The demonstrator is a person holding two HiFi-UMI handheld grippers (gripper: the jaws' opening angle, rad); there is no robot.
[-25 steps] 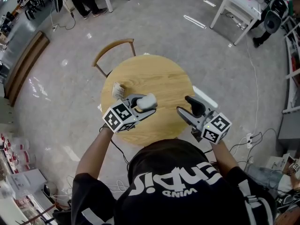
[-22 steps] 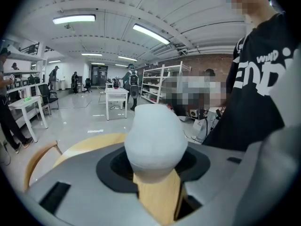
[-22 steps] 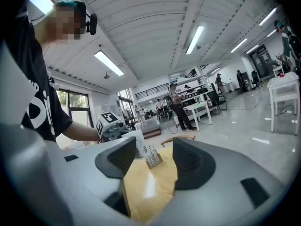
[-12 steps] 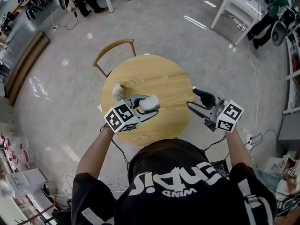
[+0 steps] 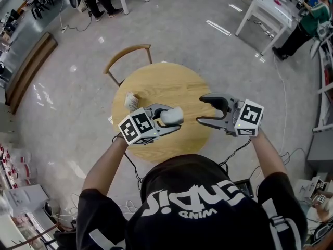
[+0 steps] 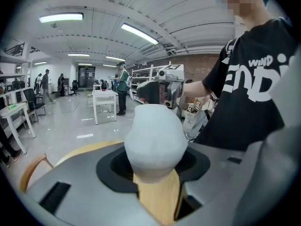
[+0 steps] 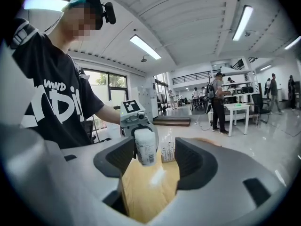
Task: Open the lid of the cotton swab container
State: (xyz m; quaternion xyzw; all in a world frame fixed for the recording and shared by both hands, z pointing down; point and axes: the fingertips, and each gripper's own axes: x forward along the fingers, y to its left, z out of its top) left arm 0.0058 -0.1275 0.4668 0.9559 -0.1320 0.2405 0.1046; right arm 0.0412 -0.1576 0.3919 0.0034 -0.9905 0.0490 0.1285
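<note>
L gripper [image 5: 174,120] is clamped on the white cotton swab container [image 5: 170,115] and holds it in the air, above the near part of the round wooden table [image 5: 166,82]. R gripper [image 5: 202,109] points at it from the right side, near but apart. Its jaws have just been opening and stand wide w/ nothing between them. A small packet [image 5: 130,101] lies near the table's left edge.

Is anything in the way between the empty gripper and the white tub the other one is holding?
No, nothing visible. The right gripper, whose empty jaws have just been opening, faces the cotton swab container held in the left gripper; only open air above the table lies between them.
</note>
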